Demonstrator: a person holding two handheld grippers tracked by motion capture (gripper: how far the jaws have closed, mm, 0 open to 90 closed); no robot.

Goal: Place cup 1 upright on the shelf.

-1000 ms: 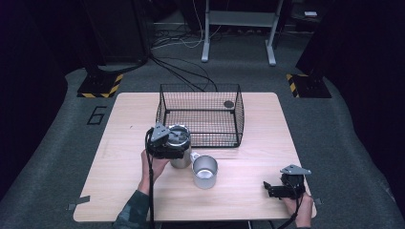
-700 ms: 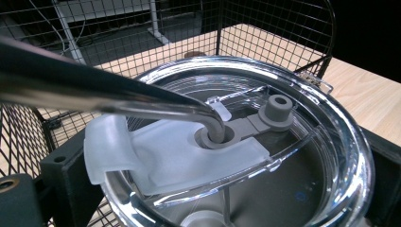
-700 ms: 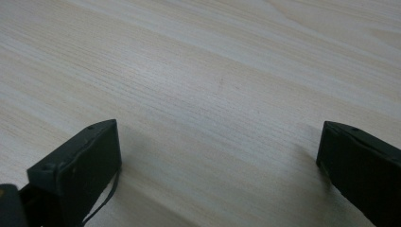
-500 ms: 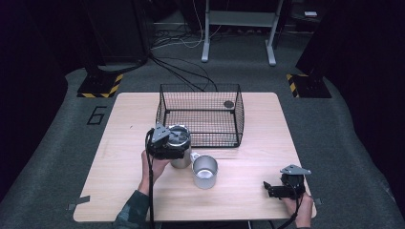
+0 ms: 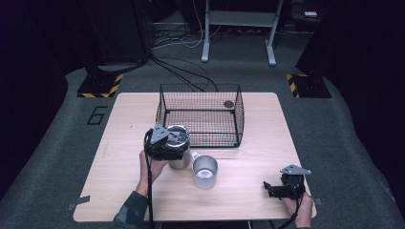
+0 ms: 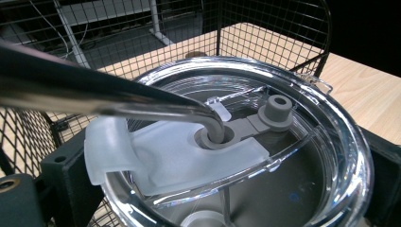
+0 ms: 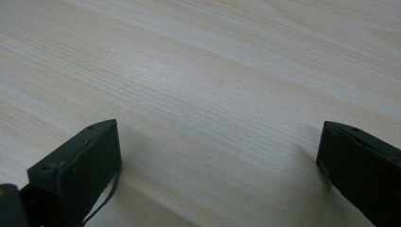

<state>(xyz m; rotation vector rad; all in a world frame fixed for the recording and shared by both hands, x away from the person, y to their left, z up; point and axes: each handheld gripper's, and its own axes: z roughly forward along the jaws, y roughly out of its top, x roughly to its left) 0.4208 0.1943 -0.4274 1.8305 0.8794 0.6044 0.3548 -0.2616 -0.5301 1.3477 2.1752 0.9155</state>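
The left tool (image 5: 167, 143) is gripping the steel tumbler with a clear lid (image 6: 246, 156) beside the black wire basket (image 5: 200, 114); the right tool (image 7: 222, 161) is resting wide open, holding nothing, on the wooden table (image 7: 213, 71).

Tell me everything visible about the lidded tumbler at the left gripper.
The tumbler is shiny steel, upright on the table just in front of the wire basket. Its clear plastic lid has a frosted tab and grey seals; a bent metal straw enters one grey hole. The left gripper has a black jaw on either side of it.
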